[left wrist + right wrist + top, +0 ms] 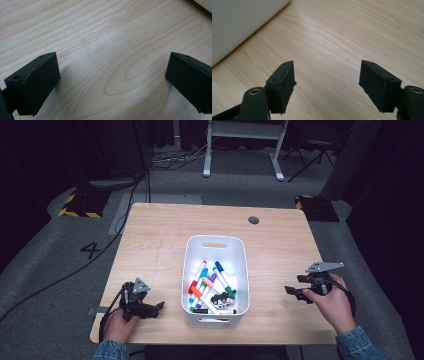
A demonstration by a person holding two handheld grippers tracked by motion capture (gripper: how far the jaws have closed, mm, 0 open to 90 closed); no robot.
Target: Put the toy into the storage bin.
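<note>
Standing in the middle of the wooden surface point(160, 240) is a white bin point(216, 242) with rounded corners, and inside it lie many markers point(212, 287) with caps of different colours, piled toward the end closer to the person. The left gripper point(159, 307) rests low at the near left part of the surface, held in the left hand point(120, 322), and it points toward the bin but stays apart from it. In the left gripper view its two black jaws are spread wide with nothing between them, over bare wood, and a small piece of the white bin shows in the upper right corner. The right gripper point(295, 291) is held in the right hand point(332, 305) on the other side of the bin, near its right wall, also pointing toward it and not touching. In the right gripper view the jaws stand wide apart and empty above the wood, with the wall of the bin at the upper left.
</note>
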